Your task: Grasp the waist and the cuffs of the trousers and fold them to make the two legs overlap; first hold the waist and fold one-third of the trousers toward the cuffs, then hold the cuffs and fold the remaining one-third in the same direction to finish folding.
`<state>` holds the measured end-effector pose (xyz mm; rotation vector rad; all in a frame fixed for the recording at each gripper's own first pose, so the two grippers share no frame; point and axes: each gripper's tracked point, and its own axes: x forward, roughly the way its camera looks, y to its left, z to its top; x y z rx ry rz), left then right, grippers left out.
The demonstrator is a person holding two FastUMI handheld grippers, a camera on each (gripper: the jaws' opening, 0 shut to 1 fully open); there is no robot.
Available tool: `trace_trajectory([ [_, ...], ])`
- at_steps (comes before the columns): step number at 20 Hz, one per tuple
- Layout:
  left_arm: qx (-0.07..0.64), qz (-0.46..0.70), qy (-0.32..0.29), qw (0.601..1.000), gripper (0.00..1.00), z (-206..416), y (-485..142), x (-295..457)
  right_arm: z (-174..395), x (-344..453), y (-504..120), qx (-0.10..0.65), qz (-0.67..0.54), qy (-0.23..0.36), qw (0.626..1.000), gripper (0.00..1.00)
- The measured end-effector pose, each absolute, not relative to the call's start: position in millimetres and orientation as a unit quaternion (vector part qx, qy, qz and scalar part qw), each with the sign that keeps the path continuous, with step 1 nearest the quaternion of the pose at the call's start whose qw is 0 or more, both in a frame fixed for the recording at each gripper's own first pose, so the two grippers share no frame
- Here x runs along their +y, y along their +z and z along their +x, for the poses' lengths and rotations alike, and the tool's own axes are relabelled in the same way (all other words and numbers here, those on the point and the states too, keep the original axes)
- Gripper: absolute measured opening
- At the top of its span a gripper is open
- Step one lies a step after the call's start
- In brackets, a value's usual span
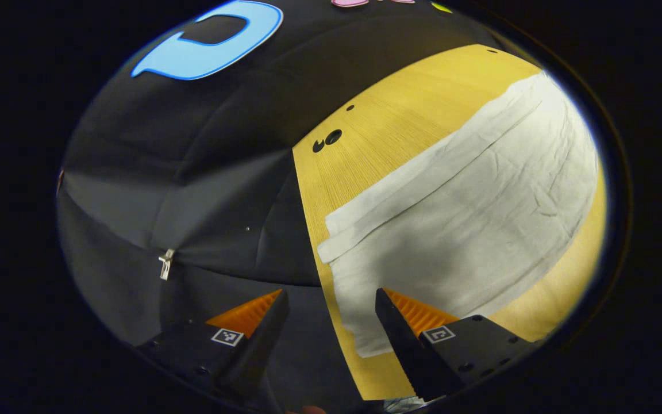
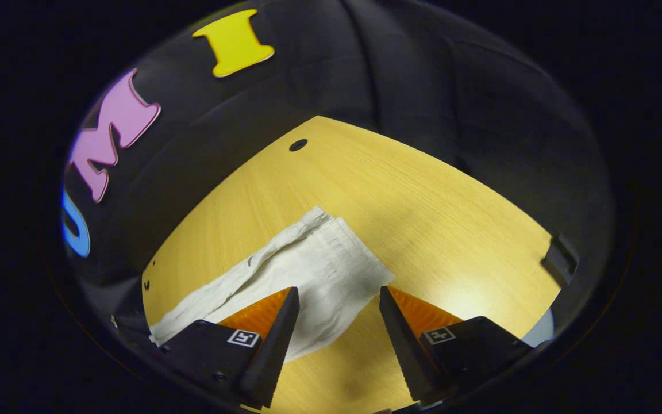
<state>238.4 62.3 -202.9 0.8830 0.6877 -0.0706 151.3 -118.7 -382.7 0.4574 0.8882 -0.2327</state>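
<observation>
The white trousers [image 1: 469, 230] are laid flat on the yellow wood-grain counter [image 1: 400, 109], with the legs overlapped and one end lying near the counter's edge, as seen in the left gripper view; in the right gripper view the trousers [image 2: 319, 270] are stretched across the counter [image 2: 423, 201] with the gathered waist at the far end. The left gripper [image 1: 331, 322] is held above the counter's edge with its jaws apart and nothing between them. The right gripper [image 2: 337, 322] is held over the trousers, jaws likewise apart and clamped on nothing.
</observation>
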Motion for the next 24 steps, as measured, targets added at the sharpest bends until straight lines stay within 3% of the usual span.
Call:
trace_trajectory([
  [5, 0.328, 0.342, -0.025, 0.880, 0.96, 204, -200, 49, 157, -113, -418, 0.420, 0.252, -0.145, 0.860, 0.87],
  [11, 0.332, 0.306, -0.023, 0.892, 0.97, 184, -200, 37, 167, -118, -421, 0.379, 0.277, -0.172, 0.866, 0.86],
  [12, 0.333, 0.299, -0.025, 0.894, 0.97, 183, -201, 34, 166, -121, -425, 0.377, 0.270, -0.179, 0.868, 0.69],
  [13, 0.335, 0.291, -0.029, 0.896, 0.97, 181, -204, 28, 165, -122, -427, 0.377, 0.267, -0.182, 0.868, 0.71],
  [14, 0.337, 0.282, -0.032, 0.898, 0.97, 180, -206, 24, 164, -121, -433, 0.380, 0.266, -0.185, 0.866, 0.55],
  [15, 0.340, 0.272, -0.035, 0.900, 0.97, 179, -210, 19, 161, -118, -431, 0.386, 0.272, -0.182, 0.862, 0.61],
  [16, 0.344, 0.261, -0.036, 0.901, 0.97, 178, -212, 16, 162, -117, -431, 0.388, 0.278, -0.183, 0.860, 0.23],
  [17, 0.347, 0.249, -0.037, 0.903, 0.97, 176, -215, 13, 162, -115, -426, 0.387, 0.293, -0.180, 0.856, 0.21],
  [18, 0.350, 0.236, -0.039, 0.906, 0.97, 173, -218, 10, 163, -114, -430, 0.384, 0.306, -0.178, 0.853, 0.12],
  [24, 0.361, 0.102, -0.086, 0.923, 0.98, 153, -236, -18, 166, -116, -420, 0.348, 0.342, -0.172, 0.856, 0.08],
])
